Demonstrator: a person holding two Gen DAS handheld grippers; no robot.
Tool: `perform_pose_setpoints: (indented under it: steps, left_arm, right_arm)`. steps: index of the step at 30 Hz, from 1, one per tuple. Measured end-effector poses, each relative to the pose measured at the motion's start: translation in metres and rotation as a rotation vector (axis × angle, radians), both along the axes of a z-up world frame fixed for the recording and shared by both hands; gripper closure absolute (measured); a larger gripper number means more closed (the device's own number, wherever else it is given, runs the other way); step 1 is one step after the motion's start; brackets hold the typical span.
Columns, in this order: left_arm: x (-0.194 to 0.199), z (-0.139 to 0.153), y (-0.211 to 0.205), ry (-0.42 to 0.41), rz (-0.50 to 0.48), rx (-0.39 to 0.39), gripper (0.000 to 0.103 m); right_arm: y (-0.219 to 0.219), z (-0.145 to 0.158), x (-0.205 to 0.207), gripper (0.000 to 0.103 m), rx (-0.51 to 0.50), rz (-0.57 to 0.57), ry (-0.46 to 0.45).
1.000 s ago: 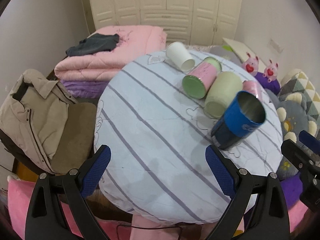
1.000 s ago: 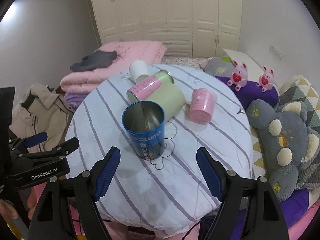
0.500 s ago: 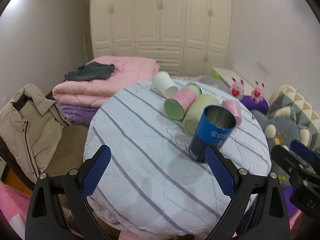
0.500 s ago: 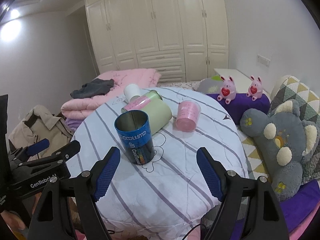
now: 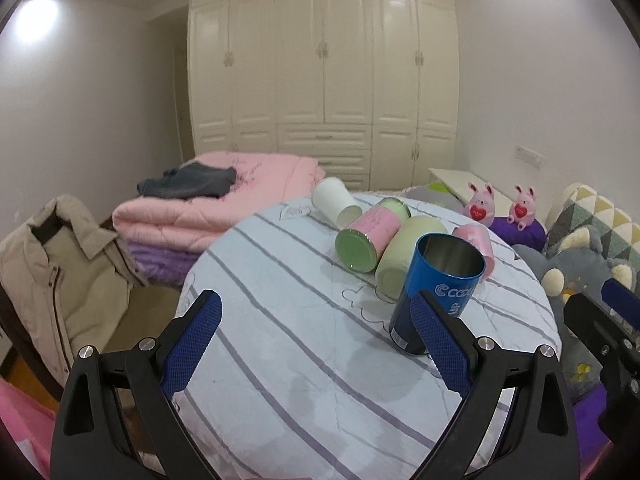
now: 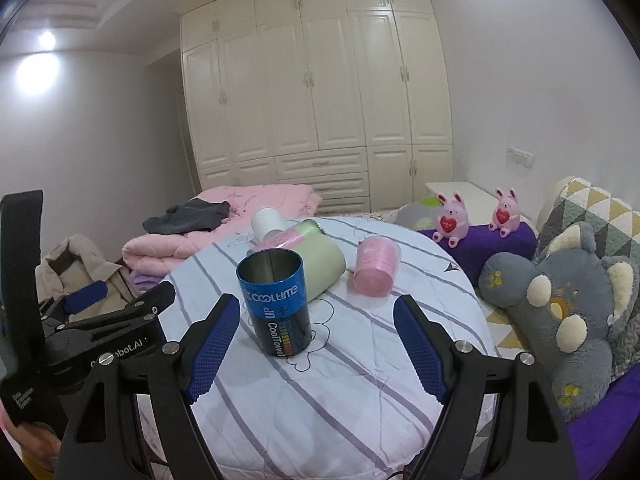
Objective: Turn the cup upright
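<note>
A home bedroom: cream fitted wardrobe (image 6: pixel 316 92), folded pink quilt (image 5: pixel 224 196), plush toys (image 6: pixel 560 304).

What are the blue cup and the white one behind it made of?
The blue cup looks like metal: its inside is shiny silver with a seam, under a glossy printed wrap. The white cup, lying on its side, looks like matte paper or thin plastic; I can't tell which.

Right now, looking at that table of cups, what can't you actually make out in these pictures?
- Blue can: in the left wrist view, its lower right side sits behind the left hand-held gripper.
- White cup: in the right wrist view, its mouth is hidden behind the pink-and-green can.
- Pink cup: in the left wrist view, mostly covered by the blue can.
- Pink cup's print: too small to read.
</note>
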State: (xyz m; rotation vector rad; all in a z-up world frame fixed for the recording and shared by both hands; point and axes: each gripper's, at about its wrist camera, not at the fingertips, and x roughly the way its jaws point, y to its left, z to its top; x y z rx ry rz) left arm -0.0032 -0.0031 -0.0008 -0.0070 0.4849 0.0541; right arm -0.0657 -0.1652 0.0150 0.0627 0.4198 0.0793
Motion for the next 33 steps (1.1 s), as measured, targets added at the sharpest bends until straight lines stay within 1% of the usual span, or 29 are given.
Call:
perform_pose_setpoints:
  steps: [4,8,13,17,21,25,33]
  left_arm:
    - [-0.006,0.0,-0.004,-0.059,-0.012,0.004,0.006]
    - [-0.009,0.001,-0.011,-0.103,-0.032,0.012,0.006]
    - [-0.008,0.0,-0.019,-0.115,-0.052,0.016,0.006]
    - [-0.007,0.0,-0.023,-0.117,-0.052,0.031,0.006]
    - [-0.009,0.0,-0.027,-0.139,-0.053,0.047,0.006]
    - [-0.009,0.0,-0.03,-0.138,-0.054,0.05,0.006]
    - [-0.008,0.0,-0.032,-0.139,-0.053,0.052,0.006]
  right_arm:
    - [0.001,-0.003,0.0,0.022,-0.024,-0.029,-0.017]
    - [-0.001,-0.009,0.001,0.022,-0.009,-0.038,-0.011]
    - [-0.003,-0.011,0.0,0.022,-0.022,-0.055,-0.015]
    - [-0.006,-0.01,0.001,0.022,-0.012,-0.06,-0.013]
    - [-0.009,-0.011,0.002,0.022,-0.009,-0.066,-0.013]
    - [-0.01,-0.012,0.006,0.022,-0.009,-0.057,0.014]
    - [-0.012,-0.013,0.009,0.022,-0.018,-0.063,0.014]
